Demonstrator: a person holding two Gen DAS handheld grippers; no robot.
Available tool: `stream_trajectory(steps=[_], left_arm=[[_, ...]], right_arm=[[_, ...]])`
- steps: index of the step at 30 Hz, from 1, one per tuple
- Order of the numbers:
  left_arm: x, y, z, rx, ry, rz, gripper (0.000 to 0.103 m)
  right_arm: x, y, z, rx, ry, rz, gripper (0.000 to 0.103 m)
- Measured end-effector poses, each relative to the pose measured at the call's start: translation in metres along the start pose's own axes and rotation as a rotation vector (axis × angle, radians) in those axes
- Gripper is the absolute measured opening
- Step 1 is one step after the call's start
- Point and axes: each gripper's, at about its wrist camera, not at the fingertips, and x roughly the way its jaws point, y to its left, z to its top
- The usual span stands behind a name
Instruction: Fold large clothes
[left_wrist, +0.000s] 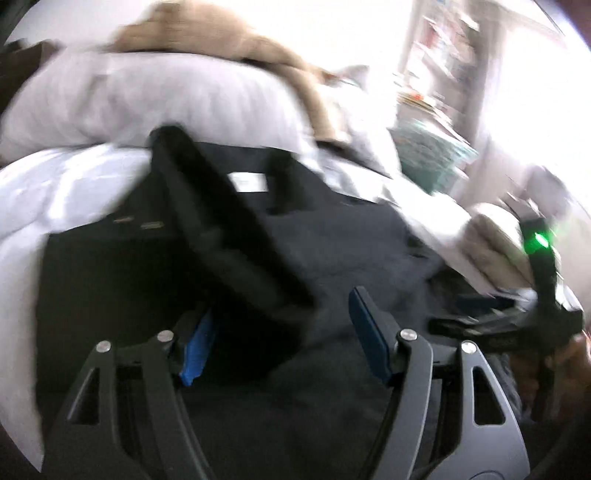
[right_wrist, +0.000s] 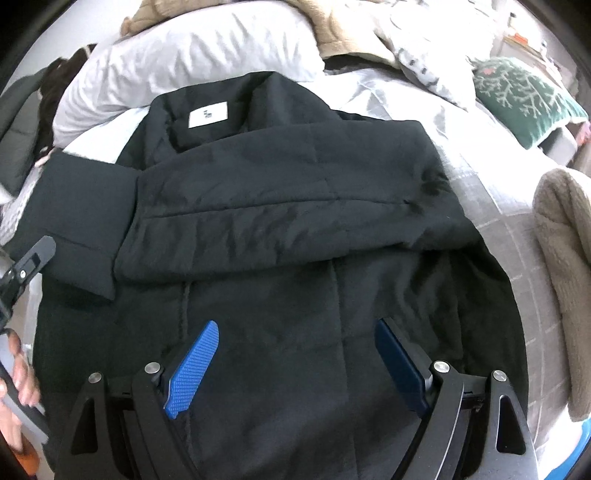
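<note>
Both grippers, left (left_wrist: 282, 334) and right (right_wrist: 299, 365), are held wide, empty, above coat (right_wrist: 288, 206) spread on bed (right_wrist: 406, 99).

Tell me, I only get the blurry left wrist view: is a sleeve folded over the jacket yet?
Observer: Yes. The right wrist view shows one sleeve laid across the jacket, with its cuff toward the picture's left.
Operator: And the other tongs?
Observer: The right tongs stand open above the jacket's lower part, gripping nothing.
Operator: What's the teal patch behind the jacket?
Observer: A green cushion with a white branch pattern.
</note>
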Motion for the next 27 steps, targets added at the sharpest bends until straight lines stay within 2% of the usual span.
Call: stream_trajectory(steps=[1,3,6,8,11,14,17,18,20,21,22,23,24,27], left_arm=[[0.010,-0.016,0.000,0.042,0.042,-0.063,0.070],[0.017,-0.035,-0.004,0.104,0.084,-0.094,0.070],[0.013,-0.049,-0.016,0.212,0.107,-0.060,0.070],[0.004,-0.038,-0.018,0.217,0.111,-0.017,0.070],[-0.014,-0.004,-0.016,0.144,0.101,0.043,0.070],[-0.034,0.049,-0.009,0.019,0.077,0.138,0.070],[-0.051,0.104,-0.006,-0.130,0.049,0.247,0.070],[-0.053,0.114,-0.008,-0.159,0.043,0.269,0.070],[-0.055,0.135,-0.010,-0.213,0.036,0.312,0.070],[-0.055,0.141,-0.011,-0.223,0.030,0.323,0.070],[-0.055,0.144,-0.012,-0.225,0.023,0.329,0.070],[-0.052,0.143,-0.012,-0.223,0.014,0.327,0.068],[-0.049,0.143,-0.012,-0.222,0.003,0.322,0.065],[-0.031,0.141,-0.016,-0.227,-0.007,0.297,0.063]], right_arm=[[0.000,-0.005,0.001,0.021,-0.001,0.007,0.088],[-0.002,-0.017,0.003,0.073,-0.008,0.034,0.088],[-0.004,-0.033,0.006,0.142,-0.014,0.113,0.088],[-0.002,-0.040,0.014,0.171,0.003,0.242,0.088],[0.001,-0.036,0.034,0.173,-0.004,0.372,0.088],[0.016,-0.015,0.056,0.134,-0.003,0.468,0.087],[0.042,0.012,0.067,0.085,0.039,0.479,0.081],[0.057,0.020,0.068,0.089,0.058,0.468,0.077],[0.077,0.030,0.066,0.099,0.083,0.458,0.057],[0.082,0.036,0.064,0.076,0.082,0.475,0.028],[0.077,0.040,0.064,0.050,0.051,0.456,0.018],[0.069,0.043,0.066,0.014,0.007,0.445,0.011],[0.056,0.045,0.067,-0.017,-0.046,0.450,0.009],[0.032,0.036,0.072,-0.023,-0.142,0.437,0.008]])
